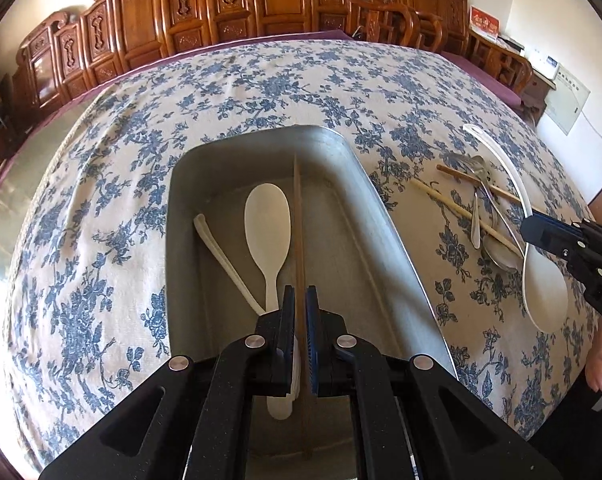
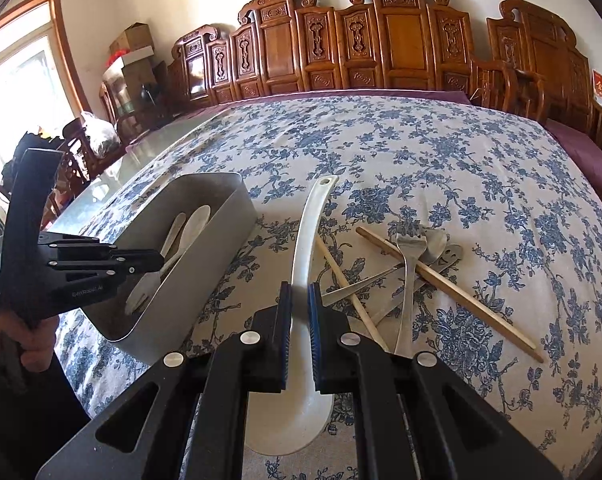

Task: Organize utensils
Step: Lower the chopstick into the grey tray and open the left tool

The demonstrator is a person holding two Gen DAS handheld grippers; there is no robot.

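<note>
A grey metal bin (image 1: 385, 216) (image 2: 221, 216) sits on the floral tablecloth and holds a white rice paddle (image 1: 268, 224), a second white utensil (image 1: 221, 254) and a brown chopstick (image 1: 299, 216). My left gripper (image 1: 299, 300) hovers over the bin, its jaws narrowly apart around the chopstick's near end; I cannot tell whether they grip it. My right gripper (image 2: 299, 298) is shut on the handle of a large white ladle (image 2: 307, 240) (image 1: 541, 276) lying right of the bin. Beside the ladle lies a pile of metal forks and spoons (image 2: 411, 264) and wooden chopsticks (image 2: 453, 296).
The table (image 2: 441, 152) has blue floral cloth, with a glass top bare at its left end. Carved wooden chairs (image 2: 397, 40) line the far side. The left gripper body (image 2: 73, 272) shows left of the bin in the right wrist view.
</note>
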